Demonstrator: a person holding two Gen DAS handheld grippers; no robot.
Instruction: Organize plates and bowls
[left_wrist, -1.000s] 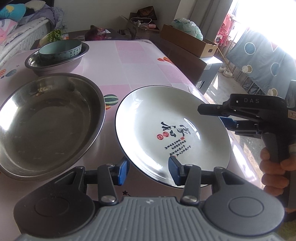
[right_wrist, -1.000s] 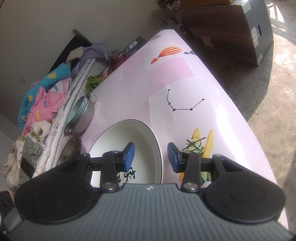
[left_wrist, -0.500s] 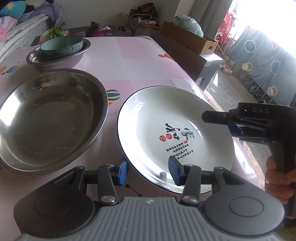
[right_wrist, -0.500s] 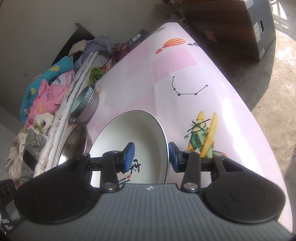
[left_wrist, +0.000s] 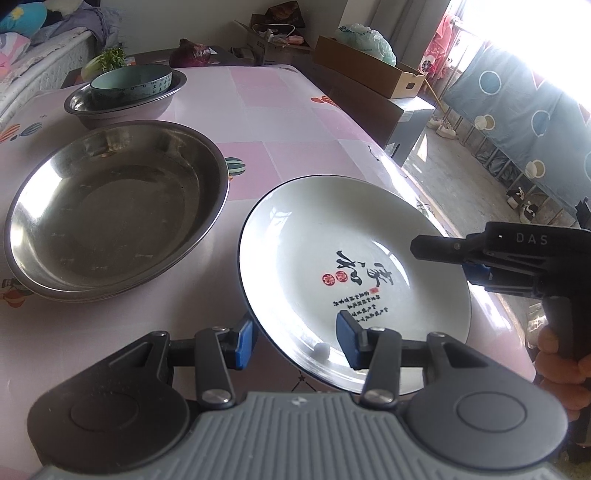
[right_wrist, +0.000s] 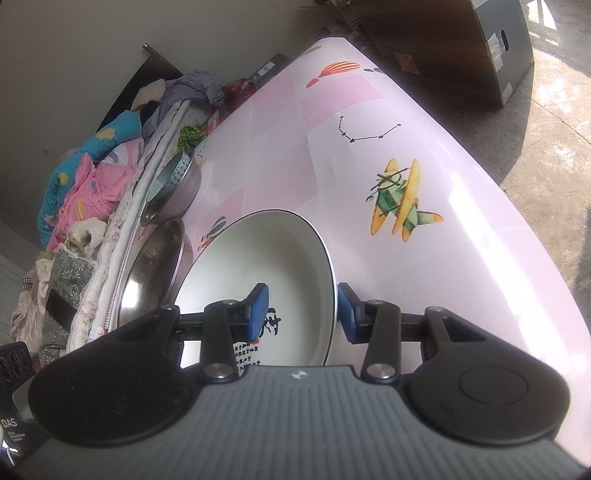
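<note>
A white plate with black calligraphy lies on the pink table, right of a large steel basin. My left gripper is open, its fingers straddling the plate's near rim. My right gripper is open, its fingers on either side of the plate's right rim; it shows from the side in the left wrist view. Farther back a teal bowl sits inside a smaller steel bowl.
The table's right edge drops to the floor beside a cardboard box. Bedding and clothes lie along the table's left side. Greens and a dark red vegetable sit beyond the far edge.
Both grippers have closed in on the plate: the left has drawn back and lower at its near rim, the right has moved so its fingers straddle the right rim. The plate has stayed flat.
</note>
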